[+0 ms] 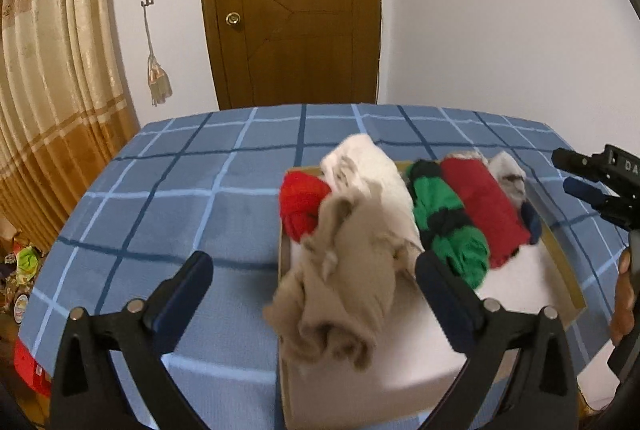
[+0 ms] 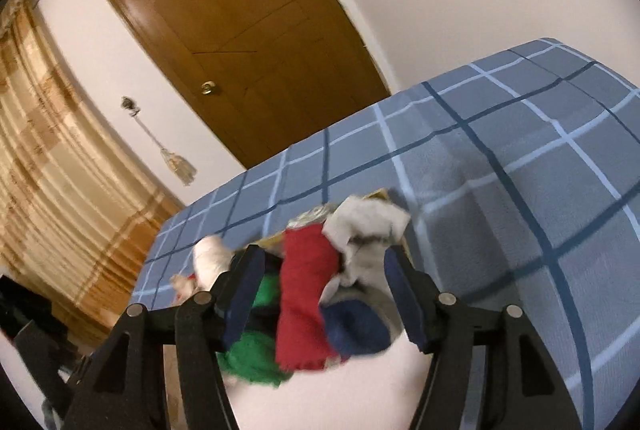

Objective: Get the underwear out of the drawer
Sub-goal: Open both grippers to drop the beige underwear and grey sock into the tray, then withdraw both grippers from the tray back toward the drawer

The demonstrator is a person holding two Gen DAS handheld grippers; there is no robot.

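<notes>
Presently listed, with the drawer (image 1: 560, 262) as landmark: a shallow white-lined box with tan walls, set on a blue checked bed (image 1: 160, 214). Within it are catalogued a white garment (image 1: 372, 170), a green-and-black roll (image 1: 444, 214), a dark red roll (image 1: 484, 206) and a navy piece (image 2: 356, 326). A bright red roll (image 1: 300, 206) is lodged at its left wall. A beige underwear item (image 1: 340, 290) is draped over that wall, blurred. The left claw (image 1: 316, 298) is spread wide, released, the beige item between its jaws, untouched. The right claw (image 2: 324, 294) is parted, nothing grasped, above the drawer's rolls.
</notes>
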